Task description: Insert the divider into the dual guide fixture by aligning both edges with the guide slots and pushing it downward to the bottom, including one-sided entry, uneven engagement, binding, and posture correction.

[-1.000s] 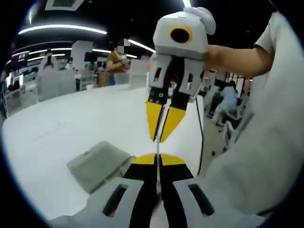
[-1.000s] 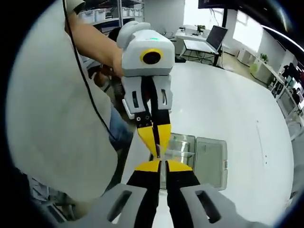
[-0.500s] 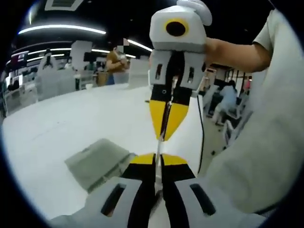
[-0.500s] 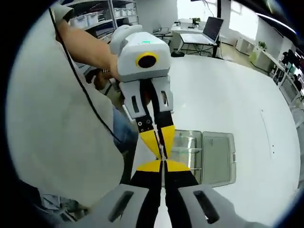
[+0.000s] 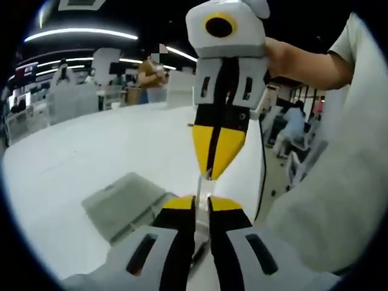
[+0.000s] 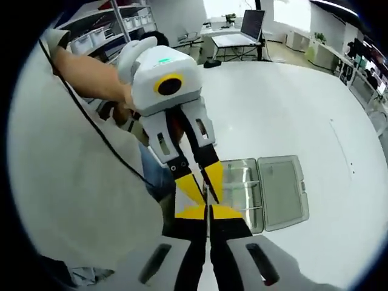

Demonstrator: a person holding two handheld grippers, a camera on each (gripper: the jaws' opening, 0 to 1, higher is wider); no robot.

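A thin clear divider (image 5: 200, 209) is held up in the air, edge-on between the two grippers, which face each other tip to tip. My left gripper (image 5: 202, 205) is shut on its near end. My right gripper (image 5: 211, 171) comes down from above with its yellow tips shut on the far end. In the right gripper view my right gripper (image 6: 208, 211) meets the left gripper (image 6: 205, 193) over the table's near edge. The guide fixture (image 6: 239, 193), a clear box with its lid (image 6: 280, 191) folded open, lies flat on the white table just beyond the tips.
The white table (image 6: 285, 115) stretches wide beyond the fixture (image 5: 124, 204). A person's arm (image 6: 91, 76), pale shirt (image 5: 339, 182) and a black cable (image 5: 262, 176) crowd one side. Desks with a laptop (image 6: 251, 24) and people stand far off.
The right gripper's jaws, slightly apart a second ago, have shut on the divider and drawn closer. The clear strip between my left jaws looks wider. Both views shifted a little.
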